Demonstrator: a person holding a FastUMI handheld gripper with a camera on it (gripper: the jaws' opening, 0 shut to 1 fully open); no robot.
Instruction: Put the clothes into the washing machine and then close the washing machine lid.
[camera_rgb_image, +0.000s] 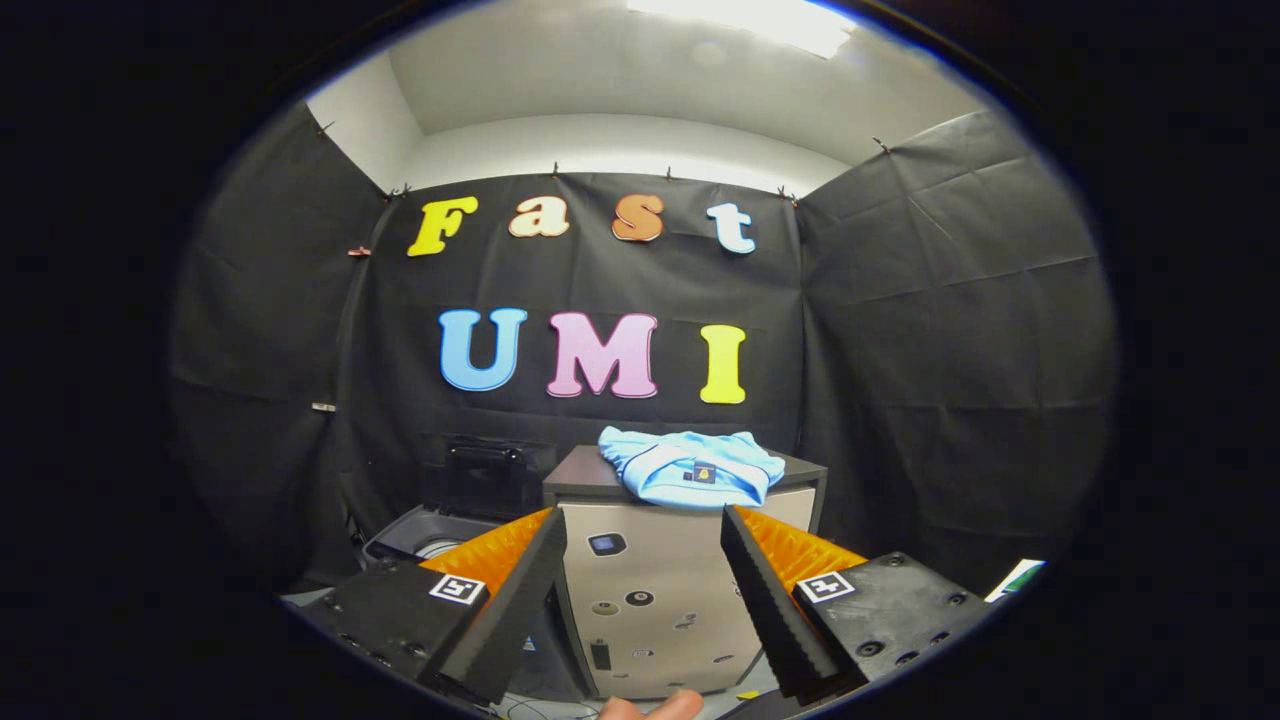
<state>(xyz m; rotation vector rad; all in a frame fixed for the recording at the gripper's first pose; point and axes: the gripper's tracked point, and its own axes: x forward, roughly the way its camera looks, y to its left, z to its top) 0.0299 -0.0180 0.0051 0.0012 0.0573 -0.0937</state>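
One light-blue garment (692, 468) lies bunched on the cabinet (650, 590) top beyond our hand-held gripper (640, 600), whose fingers stand wide apart, empty, lined up to reach it; the washing machine (425, 535) sits open beside it.

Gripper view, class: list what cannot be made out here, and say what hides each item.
- Washing machine: its drum and opening sit behind the left finger of the open hand-held gripper.
- Small emblem on the light blue clothes: too small to make out.
- Marks on the cabinet front: too small.
- The person's fingertip: cut off at the bottom.
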